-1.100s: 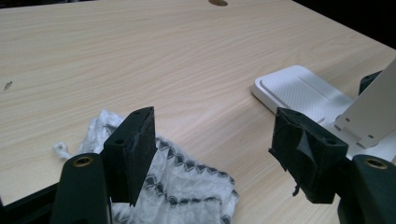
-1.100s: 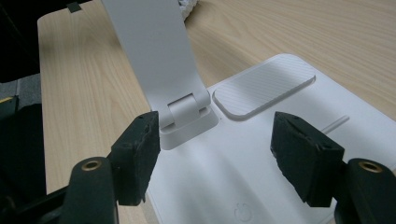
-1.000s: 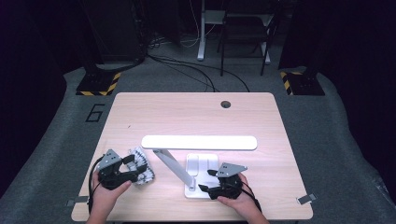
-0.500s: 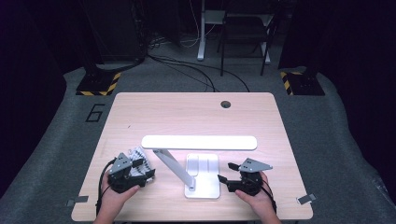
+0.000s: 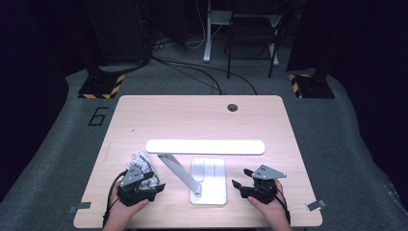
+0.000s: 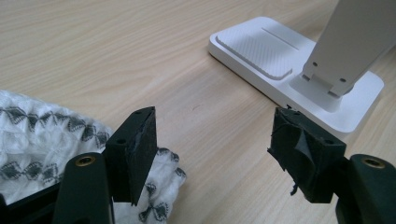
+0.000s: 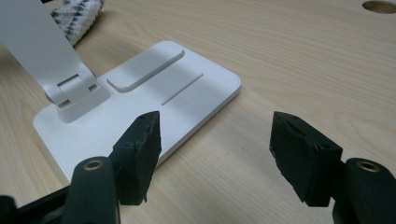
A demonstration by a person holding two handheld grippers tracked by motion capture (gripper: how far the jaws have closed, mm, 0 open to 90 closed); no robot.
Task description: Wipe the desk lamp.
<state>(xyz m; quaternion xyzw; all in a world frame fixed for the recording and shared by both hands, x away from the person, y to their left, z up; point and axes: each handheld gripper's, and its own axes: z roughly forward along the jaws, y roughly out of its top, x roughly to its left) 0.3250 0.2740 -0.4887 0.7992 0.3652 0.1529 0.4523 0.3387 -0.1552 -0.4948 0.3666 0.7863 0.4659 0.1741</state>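
High view: a rectangular light-wood table [image 5: 202, 120] stands on grey carpet, with a round cable hole [image 5: 233, 107] near its far edge. A white desk lamp with a flat rectangular base [image 5: 208, 180], a slanted arm [image 5: 179, 172] and a long horizontal light bar [image 5: 205, 147] sits at the near centre of the table. The light bar is lit and throws a bright patch on the wood around it.

A crumpled white cloth with a dark grey pattern [image 5: 140, 163] lies on the table just left of the lamp arm, near the front edge. The left gripper [image 5: 155, 186] is held by a hand at the near left, just in front of the cloth and partly over it. The right gripper [image 5: 242, 178] is held by a hand at the near right, just beside the right edge of the lamp base and apart from it.

Left gripper view: both black jaws are spread wide with nothing between them. The patterned cloth [image 6: 42, 140] lies under and behind the left-hand jaw; whether the jaw touches it cannot be told. The lamp base [image 6: 261, 56] and the hinged foot of the arm [image 6: 336, 74] lie ahead, beyond the right-hand jaw.

Right gripper view: both jaws are spread wide and empty above bare wood. The lamp base [image 7: 177, 98] lies ahead of the left-hand jaw, with the arm hinge [image 7: 74, 91] at its far corner. A part of the cloth [image 7: 77, 11] shows at the top left, and the cable hole [image 7: 379, 6] at the top right.
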